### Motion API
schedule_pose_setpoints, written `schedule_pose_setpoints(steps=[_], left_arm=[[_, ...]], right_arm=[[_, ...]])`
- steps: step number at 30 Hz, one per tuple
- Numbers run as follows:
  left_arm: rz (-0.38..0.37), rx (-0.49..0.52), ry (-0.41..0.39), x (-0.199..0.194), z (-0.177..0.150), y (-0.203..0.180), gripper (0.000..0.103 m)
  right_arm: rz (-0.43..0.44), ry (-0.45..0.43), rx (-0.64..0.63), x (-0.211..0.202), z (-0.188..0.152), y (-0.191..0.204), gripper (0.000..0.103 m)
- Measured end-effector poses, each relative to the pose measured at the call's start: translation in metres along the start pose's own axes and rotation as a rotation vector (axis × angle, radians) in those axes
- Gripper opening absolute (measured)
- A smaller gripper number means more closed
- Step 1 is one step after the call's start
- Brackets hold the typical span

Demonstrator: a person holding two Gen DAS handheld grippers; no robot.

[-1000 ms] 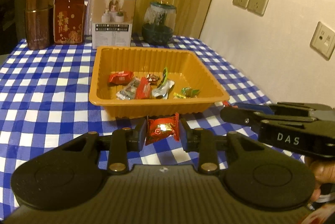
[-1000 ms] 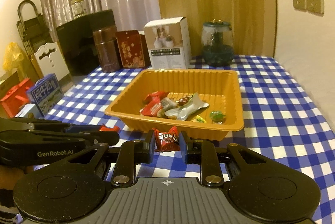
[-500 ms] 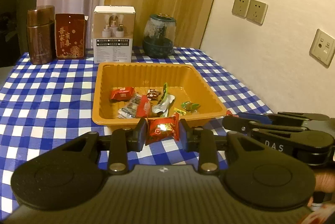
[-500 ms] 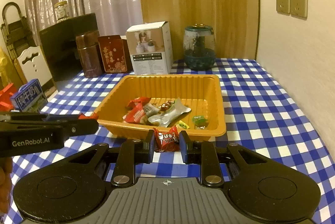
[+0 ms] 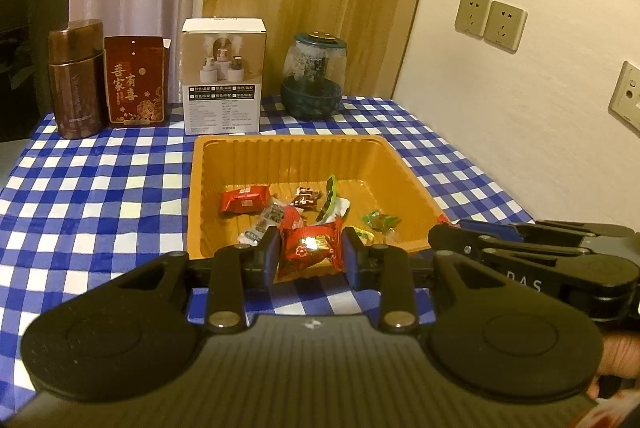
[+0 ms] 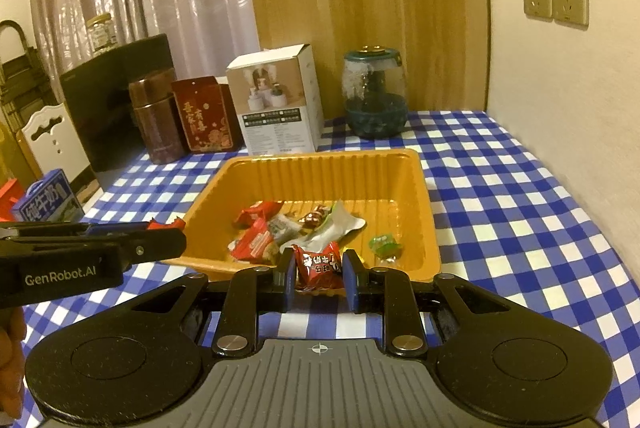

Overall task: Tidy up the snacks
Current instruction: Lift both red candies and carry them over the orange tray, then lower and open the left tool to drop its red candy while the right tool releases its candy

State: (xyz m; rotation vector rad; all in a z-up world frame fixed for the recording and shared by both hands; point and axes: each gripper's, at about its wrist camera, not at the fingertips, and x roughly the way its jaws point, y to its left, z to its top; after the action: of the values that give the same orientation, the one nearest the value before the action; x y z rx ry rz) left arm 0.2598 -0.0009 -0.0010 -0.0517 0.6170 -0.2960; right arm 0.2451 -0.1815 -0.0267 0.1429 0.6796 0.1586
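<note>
The left gripper pinches a red snack packet with a shiny gold patch between its blue pads, and the right gripper pinches a darker red packet with white lettering the same way. Both packets hang near the front rim of the orange tray, which sits on the blue-and-white checked tablecloth; whether either packet has crossed that rim cannot be told.

The step in hand looks like carrying both packets to the tray for dropping. To do it well, each gripper should probably clear the front wall and come over bare tray floor before its pads spread, so the packet falls inside and not onto the cloth. Since the two grippers sit close side by side, letting go one at a time would lower the chance of a knock.

The tray already holds a loose heap near its front: a red packet, a small brown sweet, a white and green wrapper, a green sweet and a few more. Its back half is bare.

Behind the tray stand a brown tin, a red box, a white carton and a glass jar.
</note>
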Motion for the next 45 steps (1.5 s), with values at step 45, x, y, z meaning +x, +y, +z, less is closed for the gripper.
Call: schedule_pose_setpoints(steps=[45], left_arm=[[0.042,-0.04,0.065,0.099,0.044,0.034,0.029]], right_arm=[[-0.056,0.008,0.091,0.085,0.04,-0.03,0.025]])
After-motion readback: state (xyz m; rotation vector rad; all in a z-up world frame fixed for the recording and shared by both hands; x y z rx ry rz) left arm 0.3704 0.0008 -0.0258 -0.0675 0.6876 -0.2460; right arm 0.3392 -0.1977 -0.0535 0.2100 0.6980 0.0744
